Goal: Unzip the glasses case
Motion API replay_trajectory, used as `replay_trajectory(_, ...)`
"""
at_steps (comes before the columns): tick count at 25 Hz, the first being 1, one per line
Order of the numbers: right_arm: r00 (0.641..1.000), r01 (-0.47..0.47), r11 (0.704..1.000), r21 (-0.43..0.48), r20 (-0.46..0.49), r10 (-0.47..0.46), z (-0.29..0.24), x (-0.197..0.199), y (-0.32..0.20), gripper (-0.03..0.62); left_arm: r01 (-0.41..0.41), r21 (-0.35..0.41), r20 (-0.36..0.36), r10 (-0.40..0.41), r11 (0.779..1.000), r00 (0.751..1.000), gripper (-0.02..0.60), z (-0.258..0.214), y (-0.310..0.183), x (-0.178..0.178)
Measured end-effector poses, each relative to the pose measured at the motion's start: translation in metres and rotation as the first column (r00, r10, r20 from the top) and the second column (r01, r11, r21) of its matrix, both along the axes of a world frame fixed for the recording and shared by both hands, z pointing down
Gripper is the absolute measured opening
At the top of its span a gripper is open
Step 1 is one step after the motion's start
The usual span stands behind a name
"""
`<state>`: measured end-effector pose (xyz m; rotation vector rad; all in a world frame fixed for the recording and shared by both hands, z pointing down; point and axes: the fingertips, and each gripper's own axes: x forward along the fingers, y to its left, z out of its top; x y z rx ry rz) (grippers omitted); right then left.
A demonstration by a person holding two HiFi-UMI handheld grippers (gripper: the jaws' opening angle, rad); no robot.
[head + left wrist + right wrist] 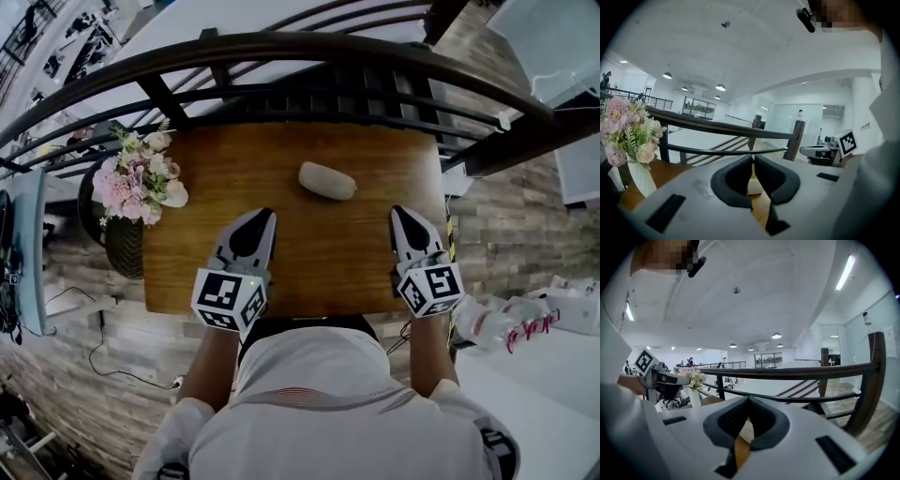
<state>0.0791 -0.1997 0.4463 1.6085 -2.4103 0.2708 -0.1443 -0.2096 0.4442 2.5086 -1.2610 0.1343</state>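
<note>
Nearest is the person in a white top, standing at the near edge of the wooden bench [234, 159] with one tool in each hand. The left gripper [265, 215] lies over the near left part of the bench and the right gripper [397, 211] over the near right. Both point away from the person, toward the middle. On each, the fingers are pressed together with nothing between them, and neither touches anything. This looks like a ready stance, with the tools held either side so that they can close in on the target from two directions.

Farther on, between the two lines of approach and well apart from both tools, the glasses case [327, 180] lies flat on the bench. It is a pale oval, turned slightly askew. Its zipper cannot be made out from here, so I judge the unzipping not yet begun. One tool will probably need to steady the case while the other finds the pull.

At the far left edge stands a vase of pink flowers [139, 180], clear of the working area. Beyond the bench runs a dark railing [281, 45].
</note>
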Motion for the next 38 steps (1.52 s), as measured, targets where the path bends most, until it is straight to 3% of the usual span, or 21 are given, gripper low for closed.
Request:
replay_trajectory(6, 0.999, 0.029, 0.998, -0.054, -0.032, -0.031, 0.025, 0.011, -0.018, 0.053, 0.019, -0.039, 0.014, -0.019, 0.999, 1.000, 0.029, 0.013, -0.002, 0.007)
replay_trajectory(12, 0.968, 0.177, 0.972, -0.155, -0.148, -0.201, 0.076, 0.003, -0.044, 0.251, 0.058, -0.098, 0.034, -0.055, 0.994, 0.998, 0.029, 0.031, 0.003, 0.015)
replay_trajectory(16, 0.917, 0.276, 0.926, -0.257, -0.218, -0.334, 0.128, -0.009, -0.062, 0.369, 0.075, -0.140, 0.053, -0.069, 0.987, 0.996, 0.029, 0.045, 0.008, 0.022)
replay_trajectory(25, 0.752, 0.373, 0.812, -0.448, -0.367, -0.548, 0.260, -0.027, -0.104, 0.446, 0.124, -0.212, 0.088, -0.107, 0.969, 0.990, 0.029, 0.079, 0.016, 0.016)
replay_trajectory(29, 0.700, 0.380, 0.783, -0.492, -0.401, -0.591, 0.288, -0.028, -0.113, 0.453, 0.138, -0.237, 0.090, -0.119, 0.962, 0.989, 0.029, 0.089, 0.018, 0.012)
replay_trajectory(34, 0.698, 0.387, 0.778, -0.494, -0.395, -0.598, 0.294, -0.028, -0.114, 0.424, 0.140, -0.243, 0.086, -0.123, 0.960, 0.989, 0.029, 0.089, 0.019, 0.012)
replay_trajectory(36, 0.738, 0.388, 0.785, -0.482, -0.349, -0.578, 0.285, -0.030, -0.112, 0.412, 0.138, -0.242, 0.083, -0.122, 0.960, 0.989, 0.029, 0.087, 0.018, 0.013)
replay_trajectory(38, 0.807, 0.381, 0.796, -0.470, -0.250, -0.534, 0.269, -0.033, -0.111, 0.404, 0.134, -0.237, 0.079, -0.118, 0.962, 0.990, 0.029, 0.085, 0.017, 0.014)
